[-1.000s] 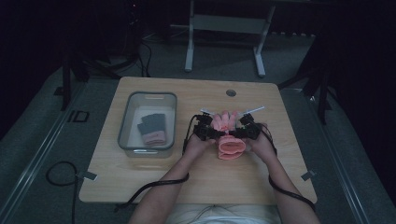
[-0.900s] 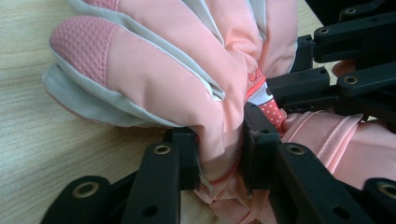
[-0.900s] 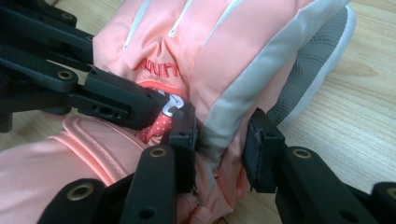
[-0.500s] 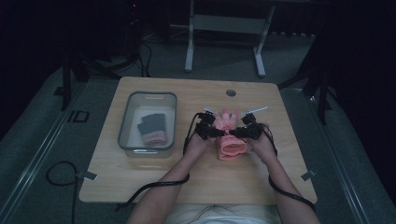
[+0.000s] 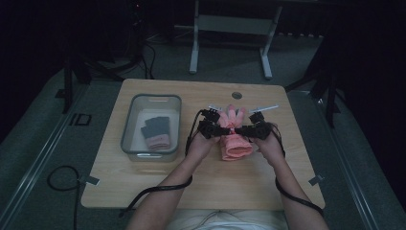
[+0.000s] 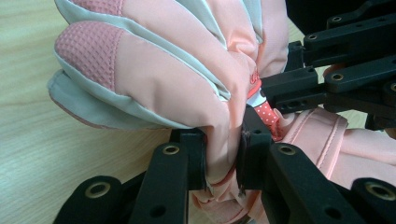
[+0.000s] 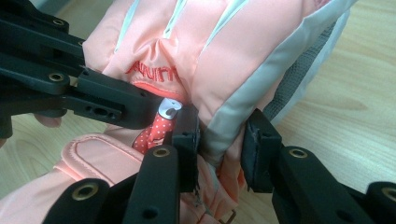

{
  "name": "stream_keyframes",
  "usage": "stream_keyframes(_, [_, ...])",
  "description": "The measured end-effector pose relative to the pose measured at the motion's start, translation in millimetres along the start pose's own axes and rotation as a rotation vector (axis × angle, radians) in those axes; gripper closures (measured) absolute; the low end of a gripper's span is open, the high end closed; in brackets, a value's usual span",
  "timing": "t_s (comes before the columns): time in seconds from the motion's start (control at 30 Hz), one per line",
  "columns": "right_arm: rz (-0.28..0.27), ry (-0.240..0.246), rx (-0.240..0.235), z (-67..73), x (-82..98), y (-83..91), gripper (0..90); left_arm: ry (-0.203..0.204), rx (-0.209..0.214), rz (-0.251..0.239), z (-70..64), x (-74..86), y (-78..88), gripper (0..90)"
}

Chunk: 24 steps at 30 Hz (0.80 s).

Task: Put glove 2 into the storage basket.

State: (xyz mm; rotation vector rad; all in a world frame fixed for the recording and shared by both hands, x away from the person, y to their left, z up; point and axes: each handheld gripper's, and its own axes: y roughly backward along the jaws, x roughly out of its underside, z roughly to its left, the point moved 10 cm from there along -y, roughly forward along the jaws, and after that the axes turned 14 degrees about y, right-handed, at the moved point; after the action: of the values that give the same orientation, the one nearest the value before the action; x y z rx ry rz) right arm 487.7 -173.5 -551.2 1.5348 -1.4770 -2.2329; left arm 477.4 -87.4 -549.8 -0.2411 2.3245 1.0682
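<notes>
A pink padded glove with pale grey trim lies on the wooden table, right of centre, with its fingers pointing away from me. My left gripper is shut on a bunched fold of the glove at its middle. From the other side, my right gripper pinches the glove's grey-trimmed edge. The two sets of jaws nearly meet over the glove. A red dotted tag shows between them.
A clear plastic bin stands to the left of the glove and holds dark folded gloves. A round hole sits near the table's far edge. Cables trail from both grippers toward the near edge.
Both grippers have drawn closer together over the glove's middle and shifted slightly toward me, bunching the fabric between them.
</notes>
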Motion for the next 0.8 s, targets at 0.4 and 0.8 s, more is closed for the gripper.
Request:
stream_keyframes(0.4, [-0.052,0.024,0.027,8.2,-34.2,24.5,69.9,-0.052,-0.023,-0.033,-14.8,-26.7,36.7,76.0])
stream_keyframes(0.8, [-0.114,0.053,0.038,19.3,-80.4,51.5,69.9,-0.115,-0.070,-0.065,-30.4,-57.7,80.3,76.0])
